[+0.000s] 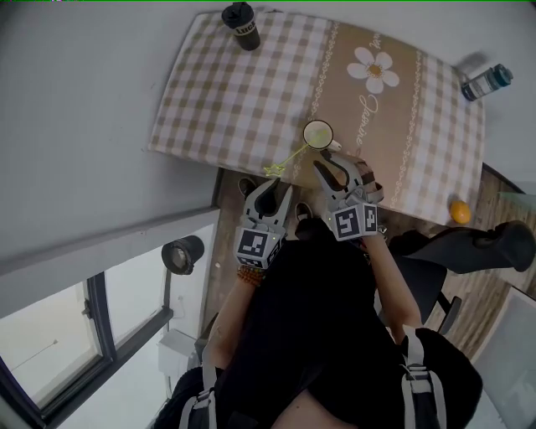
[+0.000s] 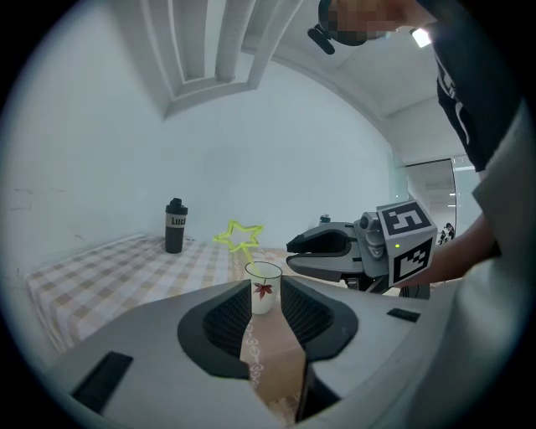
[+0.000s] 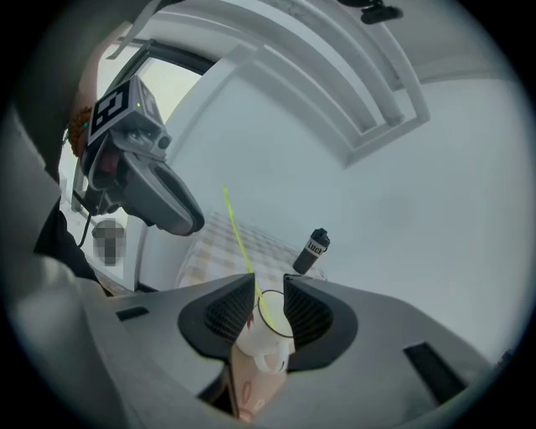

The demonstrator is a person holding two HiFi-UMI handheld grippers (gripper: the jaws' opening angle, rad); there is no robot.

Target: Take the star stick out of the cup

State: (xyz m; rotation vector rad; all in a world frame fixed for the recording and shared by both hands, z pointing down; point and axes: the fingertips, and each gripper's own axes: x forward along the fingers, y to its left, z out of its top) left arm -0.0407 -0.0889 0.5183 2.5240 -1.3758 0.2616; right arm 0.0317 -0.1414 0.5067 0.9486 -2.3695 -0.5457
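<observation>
Checked beige cloth with a daisy print (image 1: 374, 69) covers the tabletop (image 1: 209, 100), which stands against a pale wall. A black bottle (image 1: 241, 25) stands at the far left corner, and a second bottle (image 1: 486, 82) lies off the cloth's far right corner. A small orange ball (image 1: 461, 212) sits at the near right edge.

A white cup (image 1: 318, 134) stands near the front edge of the cloth, its handle turned toward the person. The star stick (image 1: 274, 170) is still in it. It leans out over the rim to the left, with its yellow-green star head hanging above the tabletop's front edge.

The right hand-held gripper (image 1: 337, 166) is at the cup with its jaws spread wide. In its own view the cup sits in the gap between the pads and the stick rises past the left pad. The pads do not look pressed against the cup.

The left hand-held gripper (image 1: 270, 186) hovers just short of the star head. Its jaws are apart with nothing between them, and its view shows the cup farther ahead through the gap.
</observation>
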